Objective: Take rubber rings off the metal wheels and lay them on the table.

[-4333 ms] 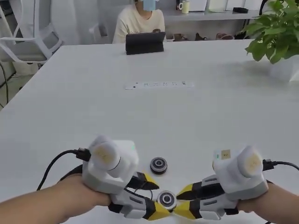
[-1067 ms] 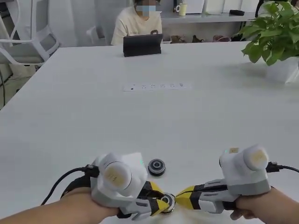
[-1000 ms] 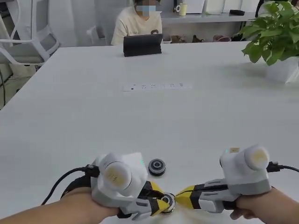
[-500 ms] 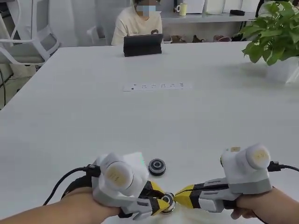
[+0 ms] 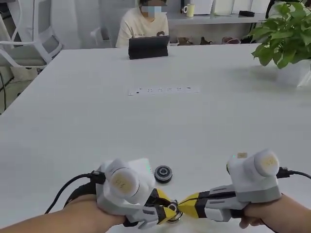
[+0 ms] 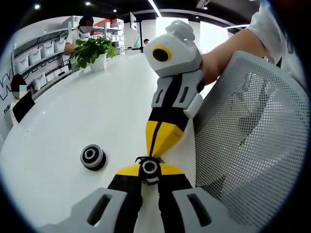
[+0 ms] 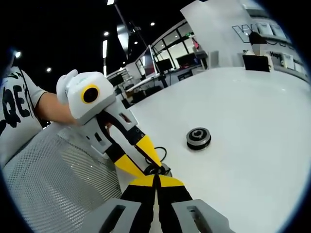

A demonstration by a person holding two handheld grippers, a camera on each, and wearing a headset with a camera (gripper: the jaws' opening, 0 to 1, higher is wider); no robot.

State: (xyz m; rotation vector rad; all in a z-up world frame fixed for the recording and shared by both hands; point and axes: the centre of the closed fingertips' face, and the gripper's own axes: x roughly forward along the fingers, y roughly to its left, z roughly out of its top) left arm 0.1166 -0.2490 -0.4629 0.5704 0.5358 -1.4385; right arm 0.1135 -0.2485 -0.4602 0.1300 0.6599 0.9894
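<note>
My left gripper [image 5: 169,212] is shut on a small metal wheel [image 6: 149,167] just above the white table [image 5: 155,126], near its front edge. The wheel's black rubber ring [image 6: 156,158] shows around its rim. My right gripper [image 5: 184,208] comes in from the right, and its yellow jaws are shut on the edge of that ring. In the right gripper view the right gripper [image 7: 155,177] is tip to tip with the left gripper [image 7: 153,164]. A second wheel [image 5: 163,174] with its black ring on lies flat on the table just beyond the left gripper.
A white power strip [image 5: 164,90] lies mid-table. At the far end a person sits behind a dark tablet [image 5: 148,46]. A potted plant [image 5: 284,34] stands at the far right. A mesh chair back [image 6: 248,145] is close behind the grippers.
Since 4.3 s ago my left gripper has turned and closed in on the wheel. Over the last second my right gripper has edged a little further left onto the ring. The second wheel has not moved.
</note>
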